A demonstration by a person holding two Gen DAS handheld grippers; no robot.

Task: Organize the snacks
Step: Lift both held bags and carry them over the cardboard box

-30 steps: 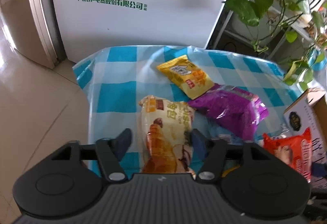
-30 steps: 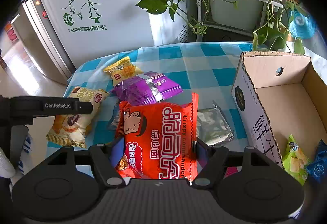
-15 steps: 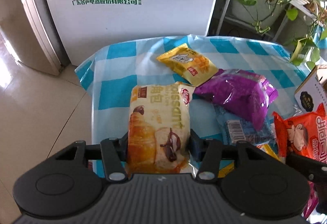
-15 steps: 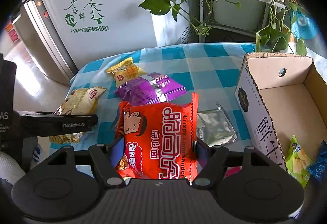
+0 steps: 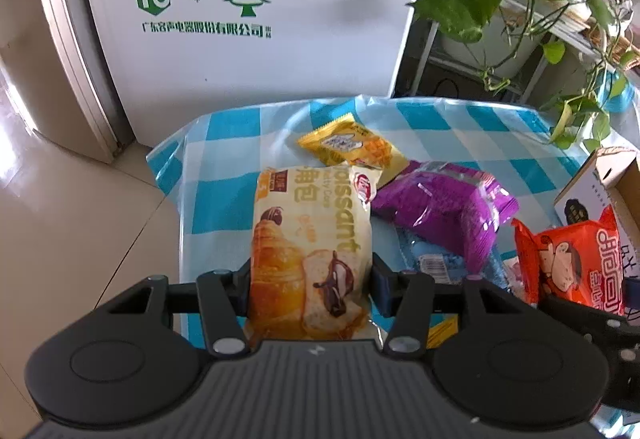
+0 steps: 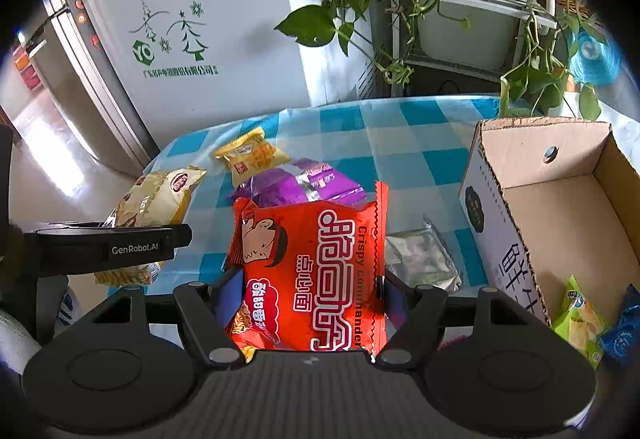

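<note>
Both grippers (image 5: 310, 275) around snack packets (image 5: 308, 239)

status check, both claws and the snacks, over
Left claw shut on croissant pack. Right claw shut on red noodle pack. Cardboard box open to the right, nothing blocking it.

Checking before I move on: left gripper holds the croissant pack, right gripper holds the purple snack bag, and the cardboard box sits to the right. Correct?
Not quite. In the right wrist view the right gripper holds the red noodle pack, not the purple bag, which lies on the table behind it. The left gripper does hold the croissant pack, and the cardboard box sits right.
</note>
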